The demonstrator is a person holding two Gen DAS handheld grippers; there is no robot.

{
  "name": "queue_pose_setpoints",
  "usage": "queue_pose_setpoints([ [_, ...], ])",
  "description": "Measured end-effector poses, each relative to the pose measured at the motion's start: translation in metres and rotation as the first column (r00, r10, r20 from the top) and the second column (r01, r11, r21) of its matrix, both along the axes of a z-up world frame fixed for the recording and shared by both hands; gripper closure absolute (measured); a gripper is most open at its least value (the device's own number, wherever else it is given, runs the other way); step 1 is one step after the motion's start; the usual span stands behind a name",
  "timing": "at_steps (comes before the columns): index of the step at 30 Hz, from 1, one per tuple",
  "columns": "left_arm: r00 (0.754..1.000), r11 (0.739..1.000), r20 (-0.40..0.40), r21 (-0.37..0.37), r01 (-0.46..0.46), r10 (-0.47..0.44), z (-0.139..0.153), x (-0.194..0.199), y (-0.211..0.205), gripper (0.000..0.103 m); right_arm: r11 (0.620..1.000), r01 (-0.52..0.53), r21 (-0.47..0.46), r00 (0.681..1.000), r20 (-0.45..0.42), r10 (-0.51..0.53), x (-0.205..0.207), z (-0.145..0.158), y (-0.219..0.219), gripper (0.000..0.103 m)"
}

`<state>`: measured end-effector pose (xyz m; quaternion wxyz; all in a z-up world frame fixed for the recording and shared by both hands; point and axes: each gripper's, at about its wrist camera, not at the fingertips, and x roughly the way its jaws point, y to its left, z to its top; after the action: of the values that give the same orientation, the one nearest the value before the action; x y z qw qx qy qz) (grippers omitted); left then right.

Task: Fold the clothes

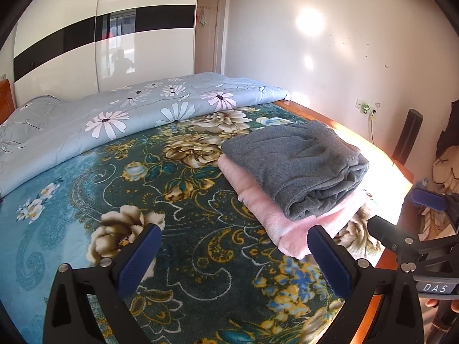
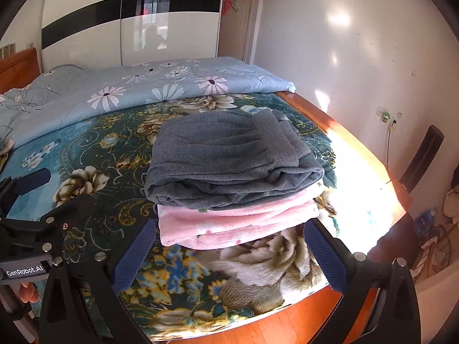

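Left hand-held gripper (image 1: 233, 239) and right hand-held gripper (image 2: 229, 233): both spread wide, empty. Just ahead on the bed (image 2: 258, 269), folded grey garment (image 2: 229, 154) stacked on folded pink garment (image 2: 238, 223). Risk: a clumsy nudge toppling the stack off the near edge.

A white label (image 1: 435, 287) on the right tongs, seen from the left wrist, read "DAS". A label (image 2: 24, 272) on the left tongs read "GenRobot.AI".

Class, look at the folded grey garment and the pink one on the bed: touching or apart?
Touching. The right wrist view shows the grey garment lying directly on the pink garment, no gap between them.
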<state>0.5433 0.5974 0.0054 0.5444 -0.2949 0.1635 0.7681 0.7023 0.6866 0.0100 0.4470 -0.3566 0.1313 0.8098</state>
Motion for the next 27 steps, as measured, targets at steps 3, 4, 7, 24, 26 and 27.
queue_pose_setpoints([
  [3, 0.999, 1.0, -0.053, 0.004, -0.006, 0.006, 0.007, 0.005, -0.007, 0.0, 0.999, 0.002, -0.034, 0.999, -0.032, -0.003, 0.002, 0.008, -0.004, 0.0],
  [4, 0.998, 1.0, -0.067, 0.005, -0.002, 0.002, 0.01, 0.006, -0.009, 0.0, 0.999, 0.004, -0.035, 0.999, -0.033, -0.005, 0.002, 0.011, -0.006, 0.0],
  [7, 0.998, 1.0, -0.067, 0.01, 0.013, -0.013, 0.018, 0.006, -0.014, 0.0, 1.0, 0.015, -0.011, 1.0, -0.007, -0.015, -0.001, 0.021, -0.013, 0.0],
  [24, 0.996, 0.996, 0.007, 0.035, 0.087, -0.087, 0.044, 0.004, -0.033, 0.0, 1.0, 0.016, 0.001, 1.0, 0.026, -0.016, -0.001, 0.053, -0.031, 0.0],
  [26, 0.996, 0.995, 0.017, 0.028, 0.091, -0.092, 0.045, 0.004, -0.033, 0.0, 1.0, 0.014, 0.003, 1.0, 0.027, -0.014, -0.001, 0.056, -0.032, 0.0],
  [27, 0.995, 0.995, 0.019, 0.024, 0.093, -0.093, 0.044, 0.005, -0.033, 0.0, 1.0, 0.014, 0.004, 1.0, 0.028, -0.014, -0.001, 0.057, -0.033, 0.0],
])
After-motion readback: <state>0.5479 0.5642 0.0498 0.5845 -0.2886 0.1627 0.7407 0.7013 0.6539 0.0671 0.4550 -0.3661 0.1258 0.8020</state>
